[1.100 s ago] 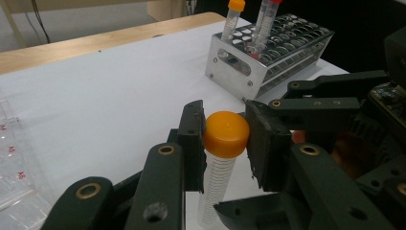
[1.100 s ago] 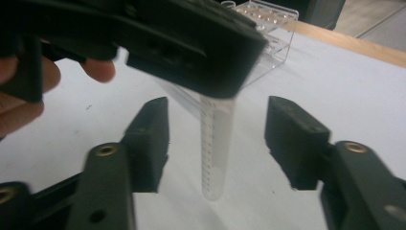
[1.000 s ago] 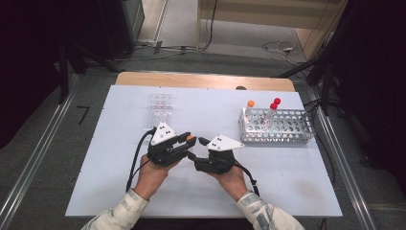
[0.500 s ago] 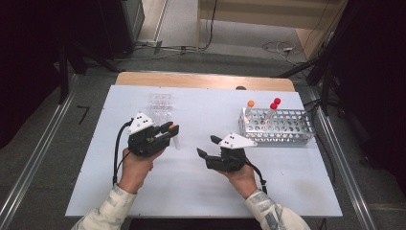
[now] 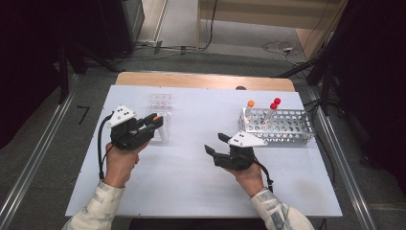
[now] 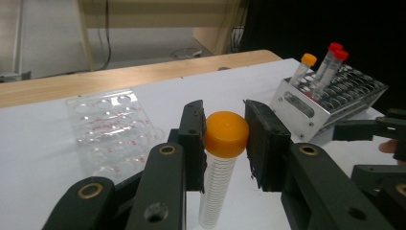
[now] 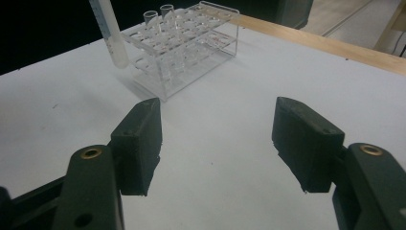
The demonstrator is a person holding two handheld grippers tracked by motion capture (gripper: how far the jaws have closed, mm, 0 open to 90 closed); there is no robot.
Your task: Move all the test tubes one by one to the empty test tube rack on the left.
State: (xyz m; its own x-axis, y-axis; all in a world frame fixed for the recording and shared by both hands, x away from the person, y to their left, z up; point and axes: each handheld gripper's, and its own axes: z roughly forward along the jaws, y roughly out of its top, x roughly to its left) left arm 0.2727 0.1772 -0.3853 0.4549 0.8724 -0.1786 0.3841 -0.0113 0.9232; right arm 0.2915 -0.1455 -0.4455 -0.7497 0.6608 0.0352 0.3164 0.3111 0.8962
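The orange-capped tube (image 6: 224,167) sits between the jaws of my left gripper (image 6: 225,143), which are clamped on it just below the cap. In the left gripper view its long axis runs close to upright, cap on top, the clear graduated body hanging down past the pads toward the white table (image 5: 191,182); its lower end leans slightly to the left in that view. From the high view I see the orange cap (image 5: 156,117) at the jaw tips and the pale body (image 5: 163,132) below it, held at the table's left side just beside the clear plastic rack (image 5: 160,103). I cannot tell from above whether the tube's bottom touches the table.

My right gripper (image 5: 215,143) is near the middle of the table, well apart from the tube, with its jaws spread wide and nothing between them; the right gripper view shows bare table between the two pads (image 7: 139,143). That view also shows the tube's lower end (image 7: 110,33) hanging beside the clear rack (image 7: 186,43).

At the right side of the table stands the metal rack (image 5: 282,127), holding one orange-capped tube (image 5: 249,109) and two red-capped tubes (image 5: 273,109), all tilted slightly.
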